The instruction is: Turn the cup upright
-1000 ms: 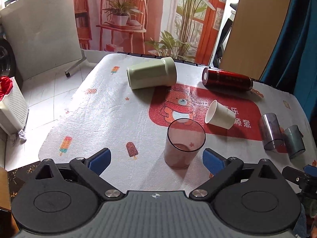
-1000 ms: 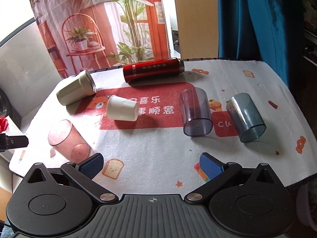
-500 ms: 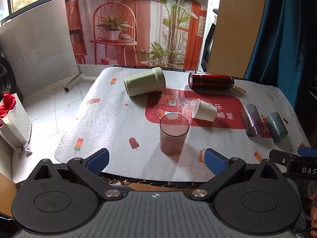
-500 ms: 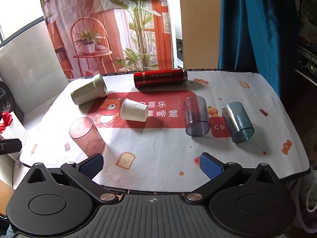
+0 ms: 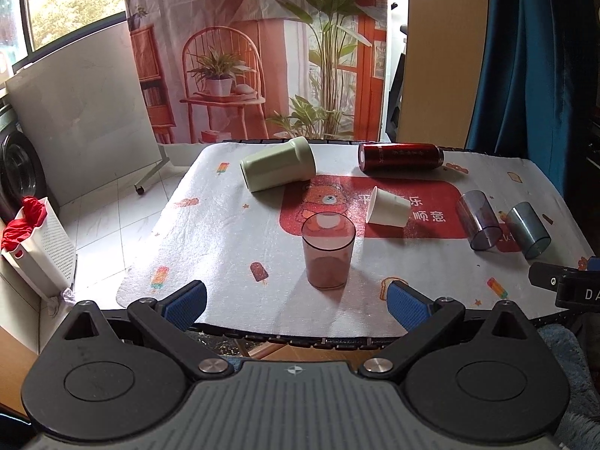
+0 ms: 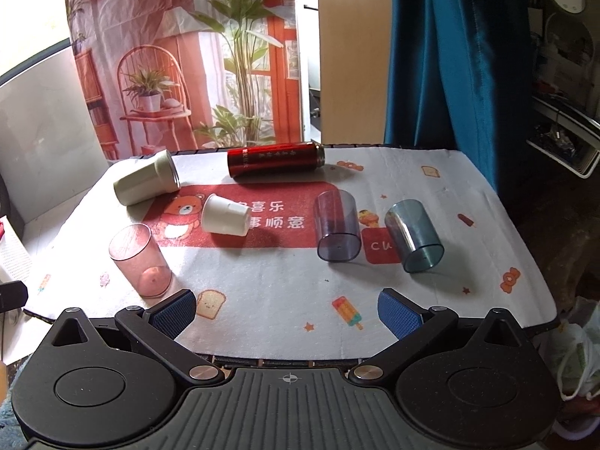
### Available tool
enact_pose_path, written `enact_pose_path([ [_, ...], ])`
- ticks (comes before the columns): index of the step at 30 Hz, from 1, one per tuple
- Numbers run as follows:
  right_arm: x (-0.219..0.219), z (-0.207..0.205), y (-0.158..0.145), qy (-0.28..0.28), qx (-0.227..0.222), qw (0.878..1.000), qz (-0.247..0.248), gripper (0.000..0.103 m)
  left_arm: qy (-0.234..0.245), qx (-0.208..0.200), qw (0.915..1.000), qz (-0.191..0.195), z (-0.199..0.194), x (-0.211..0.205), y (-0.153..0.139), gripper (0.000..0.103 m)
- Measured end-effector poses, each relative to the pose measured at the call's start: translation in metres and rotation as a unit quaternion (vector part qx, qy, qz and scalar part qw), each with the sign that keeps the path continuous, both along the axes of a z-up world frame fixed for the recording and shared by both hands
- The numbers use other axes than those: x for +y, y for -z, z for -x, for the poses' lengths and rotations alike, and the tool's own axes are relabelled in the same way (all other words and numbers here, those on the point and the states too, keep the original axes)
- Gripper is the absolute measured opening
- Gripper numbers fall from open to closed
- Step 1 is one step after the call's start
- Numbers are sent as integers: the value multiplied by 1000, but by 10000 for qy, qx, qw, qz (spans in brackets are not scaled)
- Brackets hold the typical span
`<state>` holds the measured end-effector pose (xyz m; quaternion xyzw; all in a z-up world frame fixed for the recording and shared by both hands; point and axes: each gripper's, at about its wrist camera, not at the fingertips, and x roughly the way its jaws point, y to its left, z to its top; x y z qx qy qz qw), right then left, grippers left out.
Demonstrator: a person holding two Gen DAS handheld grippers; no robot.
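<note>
Pink translucent plastic cup (image 5: pixel 329 251) is standing upright on the fuzzy printed cloth (image 5: pixel 232 247), sitting ahead of the left gripper (image 5: pixel 296 300), between its spread, empty blue-padded fingers (image 5: pixel 185 298). Right gripper (image 6: pixel 287 313) is likewise gaping, holding nothing.

Pink translucent cup (image 5: pixel 329 255), pale green mug (image 5: pixel 277 168), red flask (image 5: pixel 399 156), white cloth (image 5: pixel 225 232) printed with popsicles.
</note>
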<state>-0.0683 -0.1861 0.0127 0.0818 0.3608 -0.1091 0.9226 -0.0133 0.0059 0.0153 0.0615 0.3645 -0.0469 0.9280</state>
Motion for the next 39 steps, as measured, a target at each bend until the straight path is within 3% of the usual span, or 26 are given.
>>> enact_pose_path([
  [39, -3, 4, 9, 15, 72, 10000, -33, 103, -77, -122, 9999, -16, 11, 1, -2, 103],
])
